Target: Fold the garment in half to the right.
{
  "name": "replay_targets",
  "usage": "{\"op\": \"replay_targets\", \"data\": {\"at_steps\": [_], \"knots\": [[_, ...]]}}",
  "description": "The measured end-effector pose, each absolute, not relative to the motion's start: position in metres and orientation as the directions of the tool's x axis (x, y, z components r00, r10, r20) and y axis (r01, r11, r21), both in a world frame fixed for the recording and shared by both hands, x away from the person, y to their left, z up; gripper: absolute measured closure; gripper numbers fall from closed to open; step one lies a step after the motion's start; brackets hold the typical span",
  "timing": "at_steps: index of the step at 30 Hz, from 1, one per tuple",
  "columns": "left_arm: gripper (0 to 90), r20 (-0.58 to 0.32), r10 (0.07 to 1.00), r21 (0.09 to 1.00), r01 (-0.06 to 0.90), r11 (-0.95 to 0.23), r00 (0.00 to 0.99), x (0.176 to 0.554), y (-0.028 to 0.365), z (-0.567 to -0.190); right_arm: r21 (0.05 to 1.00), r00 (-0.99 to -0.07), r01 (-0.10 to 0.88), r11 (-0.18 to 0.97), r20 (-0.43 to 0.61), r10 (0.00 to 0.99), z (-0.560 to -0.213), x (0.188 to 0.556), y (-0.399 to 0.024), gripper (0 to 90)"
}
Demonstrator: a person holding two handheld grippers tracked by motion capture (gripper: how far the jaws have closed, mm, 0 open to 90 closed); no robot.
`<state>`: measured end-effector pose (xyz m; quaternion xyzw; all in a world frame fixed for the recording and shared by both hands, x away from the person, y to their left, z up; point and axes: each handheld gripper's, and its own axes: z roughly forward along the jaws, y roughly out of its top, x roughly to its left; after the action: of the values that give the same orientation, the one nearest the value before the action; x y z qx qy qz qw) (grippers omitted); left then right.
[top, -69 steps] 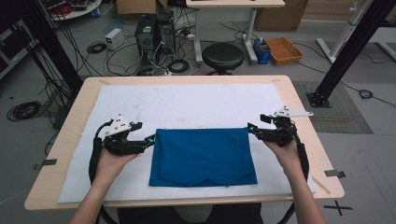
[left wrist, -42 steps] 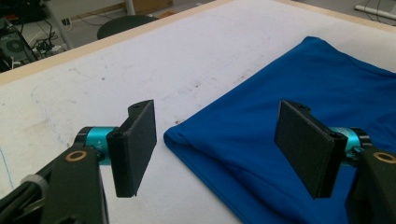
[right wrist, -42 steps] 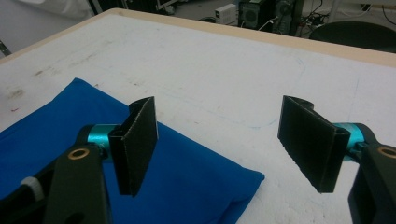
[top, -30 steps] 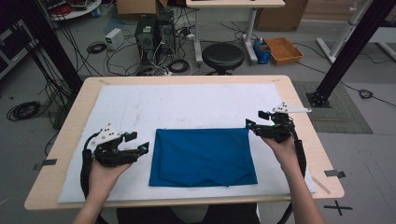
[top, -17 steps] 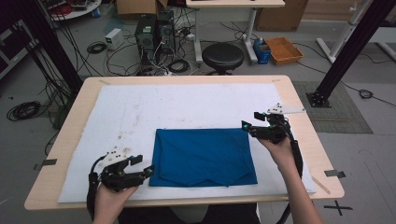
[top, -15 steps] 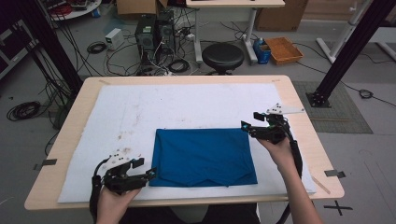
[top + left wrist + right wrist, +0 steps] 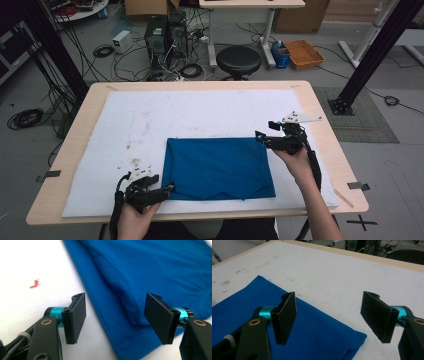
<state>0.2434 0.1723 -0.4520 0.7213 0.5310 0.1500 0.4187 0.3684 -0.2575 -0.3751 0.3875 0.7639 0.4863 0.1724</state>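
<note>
A folded blue cloth (image 7: 218, 167) is laid flat on the white sheet (image 7: 150, 120) that covers the counter (image 7: 95, 92), nearer the person's edge. The left tongs (image 7: 167, 188) are held at the cloth's near left corner, with the jaws spread wide and the cloth's hem seen between them in the left gripper view (image 7: 117, 322); nothing is gripped. The right tongs (image 7: 263, 137) are held at the cloth's far right corner, likewise spread wide and empty, with that corner (image 7: 352, 337) seen just below them.
</note>
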Motion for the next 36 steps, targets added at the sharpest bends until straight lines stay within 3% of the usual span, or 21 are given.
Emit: {"op": "replay_targets", "data": {"at_steps": [7, 11, 15, 25, 36], "knots": [[42.1, -0.152, 0.922, 0.778, 0.618, -0.111, 0.357, 0.24, 0.161, -0.453, 0.876, -0.66, 0.417, 0.241, 0.11, 0.743, -0.375, 0.369, -0.243, 29.0], [52.1, -0.148, 0.917, 0.781, 0.612, -0.121, 0.371, 0.238, 0.158, -0.453, 0.877, -0.688, 0.399, 0.267, 0.094, 0.719, -0.369, 0.371, -0.224, 29.0], [56.7, -0.148, 0.913, 0.783, 0.609, -0.127, 0.381, 0.238, 0.158, -0.453, 0.879, -0.72, 0.38, 0.286, 0.088, 0.688, -0.364, 0.374, -0.196, 29.4], [71.5, -0.167, 0.905, 0.785, 0.608, -0.118, 0.391, 0.236, 0.154, -0.454, 0.843, -0.795, 0.369, 0.391, 0.069, 0.602, -0.368, 0.391, -0.109, 45.1], [73.9, -0.18, 0.899, 0.784, 0.61, -0.114, 0.4, 0.236, 0.156, -0.454, 0.788, -0.817, 0.41, 0.458, 0.093, 0.57, -0.395, 0.416, -0.026, 56.6]]}}
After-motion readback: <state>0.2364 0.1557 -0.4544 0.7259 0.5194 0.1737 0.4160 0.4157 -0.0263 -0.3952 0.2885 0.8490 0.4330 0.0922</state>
